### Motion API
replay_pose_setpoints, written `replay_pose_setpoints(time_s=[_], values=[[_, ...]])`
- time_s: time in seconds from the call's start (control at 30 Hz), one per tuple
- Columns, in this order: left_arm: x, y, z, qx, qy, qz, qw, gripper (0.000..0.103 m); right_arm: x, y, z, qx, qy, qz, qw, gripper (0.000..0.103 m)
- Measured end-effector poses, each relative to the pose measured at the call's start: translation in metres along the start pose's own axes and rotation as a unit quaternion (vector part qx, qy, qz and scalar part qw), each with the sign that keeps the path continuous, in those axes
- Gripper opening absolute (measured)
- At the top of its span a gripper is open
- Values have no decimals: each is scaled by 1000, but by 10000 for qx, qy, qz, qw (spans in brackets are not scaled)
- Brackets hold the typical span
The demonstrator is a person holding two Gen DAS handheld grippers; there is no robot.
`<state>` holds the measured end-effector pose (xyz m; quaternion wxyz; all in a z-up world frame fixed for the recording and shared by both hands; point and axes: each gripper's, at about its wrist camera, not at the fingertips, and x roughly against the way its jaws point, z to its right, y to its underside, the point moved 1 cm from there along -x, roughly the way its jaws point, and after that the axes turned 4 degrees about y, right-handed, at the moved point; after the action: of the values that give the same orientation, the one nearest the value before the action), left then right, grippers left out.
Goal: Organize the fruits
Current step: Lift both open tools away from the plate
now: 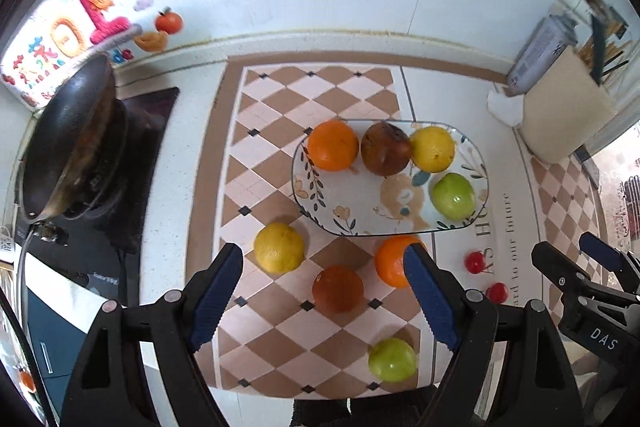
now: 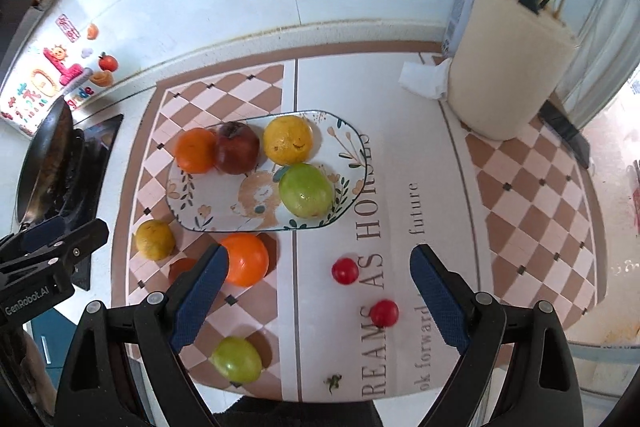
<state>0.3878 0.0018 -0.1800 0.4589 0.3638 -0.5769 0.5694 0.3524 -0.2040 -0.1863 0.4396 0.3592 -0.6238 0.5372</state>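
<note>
- Hovering above the counter, both grippers pointed steeply down at the fruit; neither touched anything.
- Left gripper [image 1: 324,269]: fingers wide, nothing between the pads. In the left wrist view its gap framed the dark orange-red fruit [image 1: 338,287], with the yellow citrus [image 1: 279,247] just outside the left finger and the loose orange [image 1: 394,261] partly hidden behind the right finger. Likely lined up to pick one of those.
- Right gripper [image 2: 318,269]: fingers wide, empty. In the right wrist view two cherry tomatoes [image 2: 345,271] lay in the gap on the mat's lettering, low centre of frame. Probably its next targets, being on its side.
- Glass plate [image 1: 320,211], bear print, sat mid-frame on the checkered mat [image 1: 280,99]. It held four fruits: orange [image 1: 333,145], dark red fruit [image 1: 385,149] and yellow citrus [image 1: 433,149] touching in a row along the far edge, green apple [image 1: 453,195] near the right end. Packing along the far edge left the near half of the plate free for more.
- Loose on the mat, below the plate in frame: yellow citrus, orange, dark orange-red fruit, a second green apple [image 1: 393,359] at the mat's near edge.
- Judgement: sorting roughly half done.
- Wok [image 1: 68,143] on the stove at left and utensil holder [image 2: 506,75] upper right stood well apart from the work area.
</note>
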Motion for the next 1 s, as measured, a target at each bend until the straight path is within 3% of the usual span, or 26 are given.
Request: replay_pose_setpoints(time_s=[0.27,0.4,0.7,0.83,0.9,0.97,1.0], values=[[52,22,0,101,233,384,9989,82,58,20,1,77,-117,307,9994,94],[75,33,1,47,169,553,9983,82,82,27,2,111,-171,412,9989,94],[98,47,5,3,269,649,9975,82,121,32,-2,185,-389,636,9970,94],[94,52,3,70,263,612,9978,82,109,38,-4,172,-548,414,9975,94],[87,53,1,86,224,549,9982,83,87,42,-8,200,-656,94,9976,94],[70,56,-3,87,65,368,9993,100,58,47,-12,193,-864,-275,9957,94],[62,58,-6,95,-15,285,9995,100,36,51,-15,181,-972,-568,9935,94]])
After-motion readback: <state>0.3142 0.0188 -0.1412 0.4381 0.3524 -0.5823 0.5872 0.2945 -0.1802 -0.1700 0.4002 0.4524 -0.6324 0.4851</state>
